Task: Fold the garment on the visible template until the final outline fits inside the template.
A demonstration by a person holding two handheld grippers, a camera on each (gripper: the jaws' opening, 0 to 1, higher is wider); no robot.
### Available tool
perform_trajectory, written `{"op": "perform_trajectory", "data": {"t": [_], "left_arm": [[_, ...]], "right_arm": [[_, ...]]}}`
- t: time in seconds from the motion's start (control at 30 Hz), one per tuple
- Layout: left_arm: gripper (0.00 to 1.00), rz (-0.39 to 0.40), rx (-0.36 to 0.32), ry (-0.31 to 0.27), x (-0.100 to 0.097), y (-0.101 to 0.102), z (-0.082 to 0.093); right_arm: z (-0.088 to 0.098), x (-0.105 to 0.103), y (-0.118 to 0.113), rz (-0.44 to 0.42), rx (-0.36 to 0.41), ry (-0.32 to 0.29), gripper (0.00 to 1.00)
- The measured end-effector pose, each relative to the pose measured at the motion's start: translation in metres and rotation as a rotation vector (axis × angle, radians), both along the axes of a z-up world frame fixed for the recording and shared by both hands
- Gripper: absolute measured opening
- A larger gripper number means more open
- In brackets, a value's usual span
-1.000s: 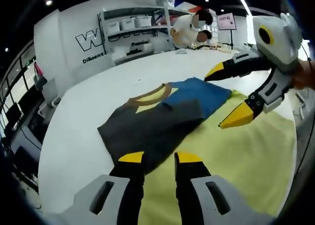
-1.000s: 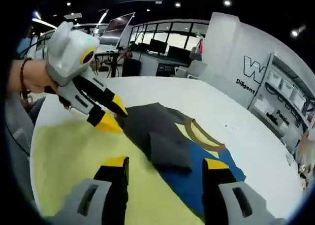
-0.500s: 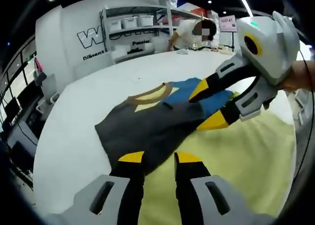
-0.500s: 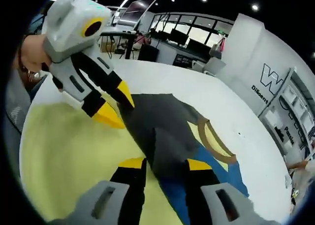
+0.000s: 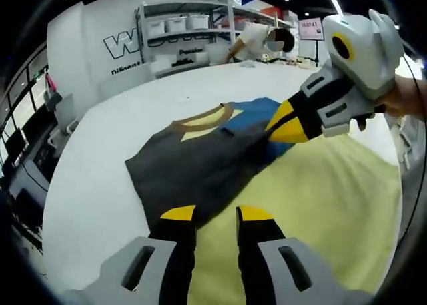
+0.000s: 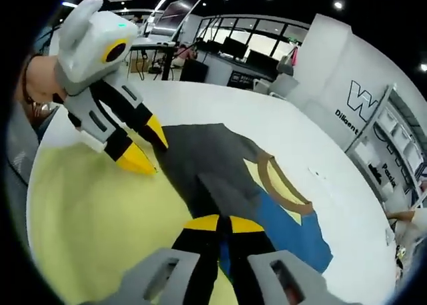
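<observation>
A T-shirt (image 5: 193, 165) in grey and blue, with a yellow panel and a brown collar (image 5: 200, 123), lies flat, partly on the pale yellow template (image 5: 320, 198) and partly on the white table. My right gripper (image 5: 283, 125) comes in from the right with its tips together on the shirt's grey fold. In the right gripper view the shirt (image 6: 213, 165) lies ahead and that gripper (image 6: 223, 223) is shut on the grey cloth over the template (image 6: 100, 218). My left gripper (image 5: 217, 215) stands open at the shirt's near edge, and its tips (image 6: 147, 148) are apart with nothing between them.
The white table (image 5: 100, 158) stretches wide around the shirt. Shelving with storage bins (image 5: 180, 31) and a person (image 5: 257, 41) at another table stand behind it. Desks with monitors (image 6: 220, 55) line the other side. A hand (image 6: 40, 85) holds the left gripper.
My right gripper's jaws, wide apart a second ago, have come down and shut on the shirt's grey fold. The left gripper has kept its place, still open.
</observation>
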State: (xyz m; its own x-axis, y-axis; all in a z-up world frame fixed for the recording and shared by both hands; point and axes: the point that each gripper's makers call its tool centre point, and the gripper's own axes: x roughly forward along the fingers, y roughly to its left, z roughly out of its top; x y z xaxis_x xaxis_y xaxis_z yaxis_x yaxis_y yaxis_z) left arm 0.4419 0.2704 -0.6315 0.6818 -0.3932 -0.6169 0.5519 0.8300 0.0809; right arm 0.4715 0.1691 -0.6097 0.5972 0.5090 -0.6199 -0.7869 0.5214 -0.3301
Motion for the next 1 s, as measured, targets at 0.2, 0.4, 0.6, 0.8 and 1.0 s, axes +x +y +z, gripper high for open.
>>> {"op": "perform_trajectory", "data": {"t": [0.2,0.4,0.6,0.8,1.0], "left_arm": [[0.17,0.011,-0.001,0.014,-0.001,0.003,-0.003],[0.18,0.015,-0.016,0.009,-0.001,0.002,-0.002],[0.18,0.013,-0.013,0.018,-0.003,0.001,-0.005],[0.19,0.002,-0.007,0.018,-0.004,0.000,-0.005],[0.19,0.006,-0.006,0.021,-0.003,0.001,-0.006]], "right_arm": [[0.020,0.002,-0.016,-0.070,0.060,-0.020,0.00],[0.031,0.004,-0.047,-0.180,0.101,-0.030,0.00],[0.034,0.000,-0.069,-0.254,0.158,-0.001,0.00],[0.033,-0.005,-0.091,-0.347,0.228,0.049,0.00],[0.026,-0.012,-0.106,-0.452,0.299,0.129,0.00]]}}
